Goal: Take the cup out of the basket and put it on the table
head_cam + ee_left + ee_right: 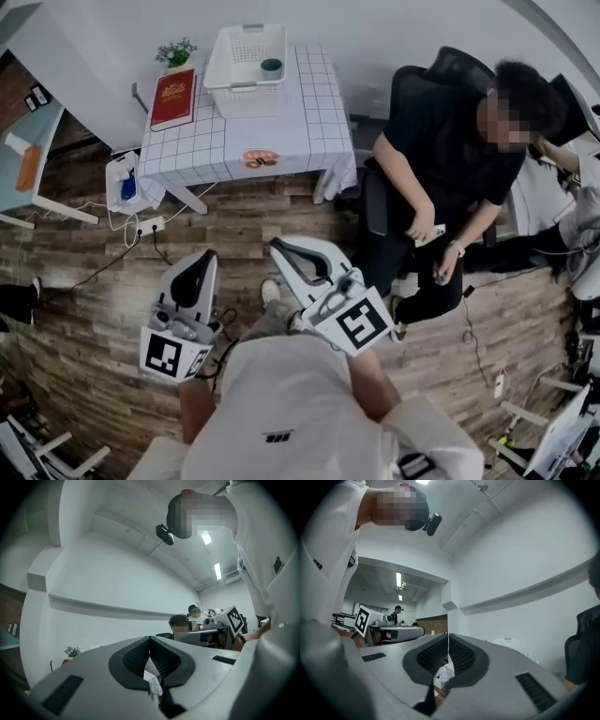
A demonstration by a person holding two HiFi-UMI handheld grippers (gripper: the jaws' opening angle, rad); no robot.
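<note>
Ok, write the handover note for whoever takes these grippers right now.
Left gripper: fingers shut, empty, held over the floor, short of the table.
Right gripper: the same, shut and empty.
Cup: inside the white basket, which stands on the table.
Done: nothing yet.
Left: reach the basket, open, grip the cup, lift it out, set it on the table.

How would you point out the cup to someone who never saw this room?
At the head view's top stands a table with a white checked cloth. In the white basket on it, the cup is the one small, dark, round thing.
</note>
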